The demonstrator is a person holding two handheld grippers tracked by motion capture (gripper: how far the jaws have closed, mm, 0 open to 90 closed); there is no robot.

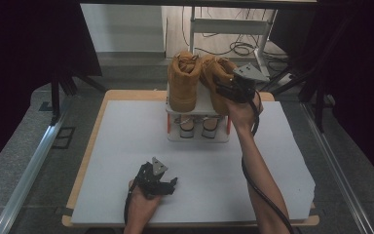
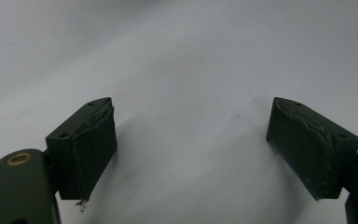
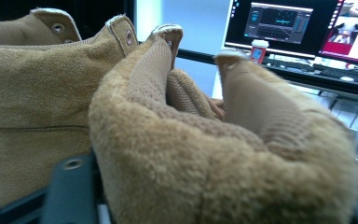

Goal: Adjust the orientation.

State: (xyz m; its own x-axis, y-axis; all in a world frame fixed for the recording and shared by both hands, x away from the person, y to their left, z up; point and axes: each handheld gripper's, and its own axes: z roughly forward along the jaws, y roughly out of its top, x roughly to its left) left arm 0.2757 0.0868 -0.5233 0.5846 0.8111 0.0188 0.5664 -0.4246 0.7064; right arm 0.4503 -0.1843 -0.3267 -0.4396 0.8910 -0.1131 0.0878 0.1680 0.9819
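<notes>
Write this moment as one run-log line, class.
right hand-held gripper: shut on right boot collar, on shoe rack | left boot: on rack top | left hand-held gripper: open, empty, over white mat

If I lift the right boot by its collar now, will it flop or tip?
The padded collar looks soft, squashed between the right gripper jaws, so it may sag. The right boot already leans on the rack, so the sole will probably swing. It looks bulky; lift slowly.

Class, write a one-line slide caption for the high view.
Right gripper grips the collar of the right-hand tan boot on a small white shoe rack; left gripper rests open.
</notes>
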